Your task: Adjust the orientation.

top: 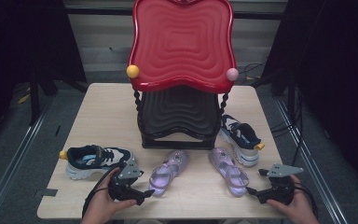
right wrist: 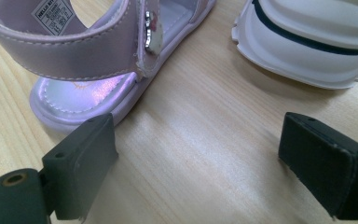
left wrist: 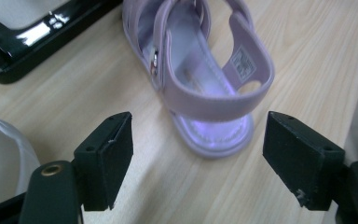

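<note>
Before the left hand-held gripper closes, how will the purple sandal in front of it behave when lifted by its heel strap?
The purple sandal is probably light: thin sole, open straps. Its heel strap looks soft, so it may bend between the pads and let the toe hang down. The glossy insole suggests a slippery surface.

It looked like a recording lab: a pale wooden table [top: 107, 116] stood between black curtains [top: 28, 42], with loose cables [top: 303, 135] on grey carpet [top: 9, 154] and a metal floor rail [top: 16, 154].
</note>
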Motion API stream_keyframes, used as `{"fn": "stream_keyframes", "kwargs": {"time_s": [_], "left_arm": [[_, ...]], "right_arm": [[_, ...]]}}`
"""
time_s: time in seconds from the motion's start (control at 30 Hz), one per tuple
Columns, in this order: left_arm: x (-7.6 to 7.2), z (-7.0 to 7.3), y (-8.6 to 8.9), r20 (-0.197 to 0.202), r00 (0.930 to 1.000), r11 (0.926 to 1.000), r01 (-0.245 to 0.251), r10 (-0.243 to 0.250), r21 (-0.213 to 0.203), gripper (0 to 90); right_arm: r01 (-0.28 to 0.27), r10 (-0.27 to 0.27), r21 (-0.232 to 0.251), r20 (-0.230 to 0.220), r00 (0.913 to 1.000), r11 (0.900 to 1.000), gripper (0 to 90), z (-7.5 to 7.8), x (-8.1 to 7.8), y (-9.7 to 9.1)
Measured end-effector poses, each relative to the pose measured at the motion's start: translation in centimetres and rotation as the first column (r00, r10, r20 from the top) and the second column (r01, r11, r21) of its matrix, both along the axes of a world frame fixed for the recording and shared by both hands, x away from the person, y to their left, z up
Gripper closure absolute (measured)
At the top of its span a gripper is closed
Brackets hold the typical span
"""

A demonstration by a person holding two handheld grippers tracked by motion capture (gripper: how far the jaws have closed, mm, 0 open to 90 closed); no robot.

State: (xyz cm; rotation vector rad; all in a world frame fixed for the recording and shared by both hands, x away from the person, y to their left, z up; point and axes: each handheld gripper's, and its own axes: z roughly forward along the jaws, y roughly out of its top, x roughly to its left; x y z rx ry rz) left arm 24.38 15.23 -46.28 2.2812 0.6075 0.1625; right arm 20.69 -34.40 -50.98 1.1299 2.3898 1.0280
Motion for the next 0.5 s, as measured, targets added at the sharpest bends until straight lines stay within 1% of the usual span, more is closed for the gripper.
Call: {"fn": "stream_keyframes", "kwargs": {"time_s": [0.1, 0.13, 0.23, 0.27, 0.37, 0.4, 0.43, 0.5], "left_arm": [[0.2, 0.5, 0.0, 0.003, 0.9998, 0.9991, -0.022, 0.022, -0.036, 24.3], [0.2, 0.5, 0.0, 0.003, 0.9998, 0.9991, -0.022, 0.022, -0.036, 24.6], [0.5, 0.9, -0.4, 0.024, 0.9989, 0.9973, -0.038, 0.04, -0.063, 25.5], [0.5, 0.9, -0.4, 0.024, 0.9989, 0.9973, -0.038, 0.04, -0.063, 26.0], [0.9, 1.1, -0.9, 0.027, 0.9981, 0.9935, -0.053, 0.056, -0.1, 27.5], [1.0, 1.0, -1.1, 0.032, 0.9981, 0.9937, -0.05, 0.053, -0.1, 28.2], [1.1, 1.0, -1.2, 0.038, 0.9979, 0.9946, -0.048, 0.052, -0.091, 28.3], [1.2, 0.9, -1.3, 0.036, 0.9977, 0.9937, -0.055, 0.058, -0.098, 28.4]], "right_arm": [[0.0, 0.0, 0.0, 0.0, 1.0, 1.0, 10.2, 0.0, 0.0, 0.0], [0.0, 0.0, 0.0, 0.0, 1.0, 1.0, 10.3, 0.0, 0.0, 0.0], [-0.001, 0.001, -0.001, 0.0, 1.0, 1.0, 10.2, 0.0, 0.0, 0.0], [-0.001, 0.001, -0.001, 0.0, 1.0, 1.0, 10.2, 0.0, 0.0, 0.0], [0.0, 0.0, -0.001, 0.0, 1.0, 1.0, 10.2, 0.0, 0.0, 0.0], [-0.001, 0.001, -0.001, 0.0, 1.0, 1.0, 10.2, 0.0, 0.0, 0.0], [0.0, 0.0, -0.001, 0.0, 1.0, 1.0, 10.2, 0.0, 0.0, 0.0], [0.0, 0.0, -0.001, 0.0, 1.0, 1.0, 10.2, 0.0, 0.0, 0.0]]}}
